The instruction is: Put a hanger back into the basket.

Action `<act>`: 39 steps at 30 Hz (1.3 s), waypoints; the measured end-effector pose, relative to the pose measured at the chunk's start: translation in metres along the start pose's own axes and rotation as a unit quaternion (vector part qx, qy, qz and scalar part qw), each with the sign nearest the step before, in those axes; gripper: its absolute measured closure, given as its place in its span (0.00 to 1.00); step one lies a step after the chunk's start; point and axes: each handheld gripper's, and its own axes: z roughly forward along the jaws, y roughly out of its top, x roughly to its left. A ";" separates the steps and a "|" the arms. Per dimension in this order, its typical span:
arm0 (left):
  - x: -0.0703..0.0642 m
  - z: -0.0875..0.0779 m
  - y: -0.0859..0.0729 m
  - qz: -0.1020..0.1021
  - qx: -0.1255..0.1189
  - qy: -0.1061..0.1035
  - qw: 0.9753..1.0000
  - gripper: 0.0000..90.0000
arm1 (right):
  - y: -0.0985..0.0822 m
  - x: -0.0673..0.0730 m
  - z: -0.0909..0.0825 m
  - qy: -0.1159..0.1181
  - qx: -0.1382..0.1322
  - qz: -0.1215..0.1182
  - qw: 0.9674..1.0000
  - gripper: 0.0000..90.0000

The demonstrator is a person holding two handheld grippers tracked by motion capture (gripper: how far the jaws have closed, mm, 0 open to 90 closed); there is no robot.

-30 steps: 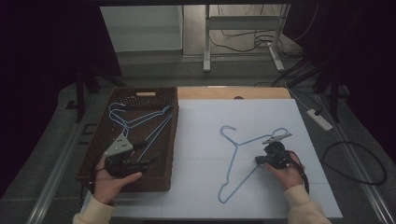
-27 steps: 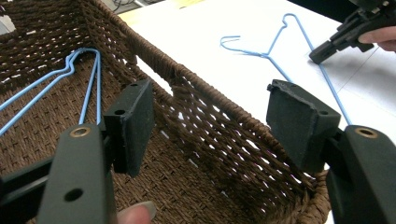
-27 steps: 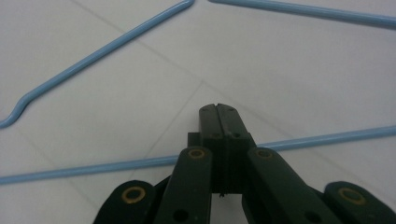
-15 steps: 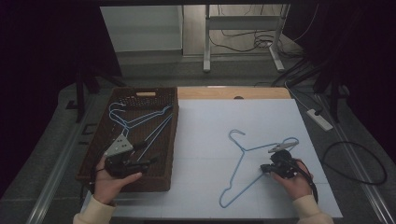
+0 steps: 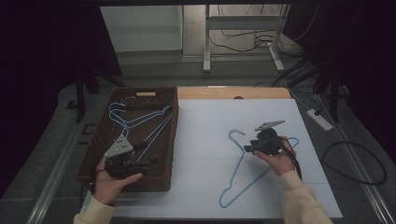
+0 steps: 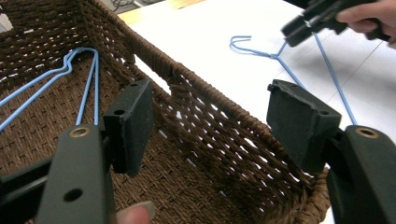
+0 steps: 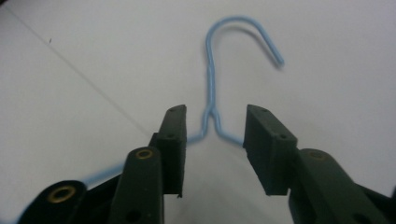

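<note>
Lying flat on the white table [image 5: 210, 140], a blue wire hanger [image 5: 243, 179], right gripper [image 7: 214, 149] just above its neck, fingers [image 7: 173, 140] just opening, spread either side of the wire without touching, left gripper [image 6: 210, 126] fingers spread wide, empty, over the wicker basket [image 5: 166, 154] holding more hangers [image 5: 140, 122]

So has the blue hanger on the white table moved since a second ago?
Yes. The hanger slid right, away from the wicker basket; the right gripper has just been opening.

A light blue wire hanger [image 5: 243, 170] lies flat on the white worktop [image 5: 205, 140], its hook toward eleven o'clock, its triangular body stretching toward five, right of centre, its wire thin.
</note>
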 end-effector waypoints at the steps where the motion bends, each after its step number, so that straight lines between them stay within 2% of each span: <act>1: 0.000 0.000 0.000 0.000 0.000 0.000 1.000 0.36 | 0.007 0.000 0.005 -0.004 0.003 -0.006 1.000 0.63; 8: 0.001 -0.001 0.000 0.001 -0.002 -0.001 1.000 0.36 | 0.035 0.000 0.033 -0.006 0.033 -0.021 0.999 0.55; 14: 0.002 -0.002 0.000 0.000 -0.003 -0.001 1.000 0.36 | 0.048 0.002 0.054 -0.004 0.054 -0.025 0.998 0.54; 21: 0.002 -0.001 -0.001 -0.001 -0.002 -0.002 1.000 0.36 | 0.056 0.001 0.071 -0.002 0.076 -0.027 0.997 0.63; 23: 0.002 -0.001 -0.001 -0.001 -0.002 -0.002 1.000 0.36 | 0.056 0.001 0.073 -0.007 0.085 -0.034 0.996 0.65; 27: 0.002 0.000 -0.001 -0.001 -0.001 -0.001 1.000 0.36 | 0.058 0.004 0.075 -0.016 0.091 -0.049 0.994 0.79; 30: 0.002 0.000 -0.001 0.000 0.000 -0.001 1.000 0.36 | 0.060 0.008 0.075 -0.011 0.099 -0.058 0.993 0.94; 34: 0.002 -0.001 -0.001 0.000 -0.002 0.000 1.000 0.36 | 0.061 0.009 0.075 -0.012 0.101 -0.048 0.994 0.96; 39: 0.002 -0.002 -0.001 0.000 -0.003 0.000 1.000 0.36 | 0.057 0.012 0.067 -0.016 0.077 -0.052 0.996 0.97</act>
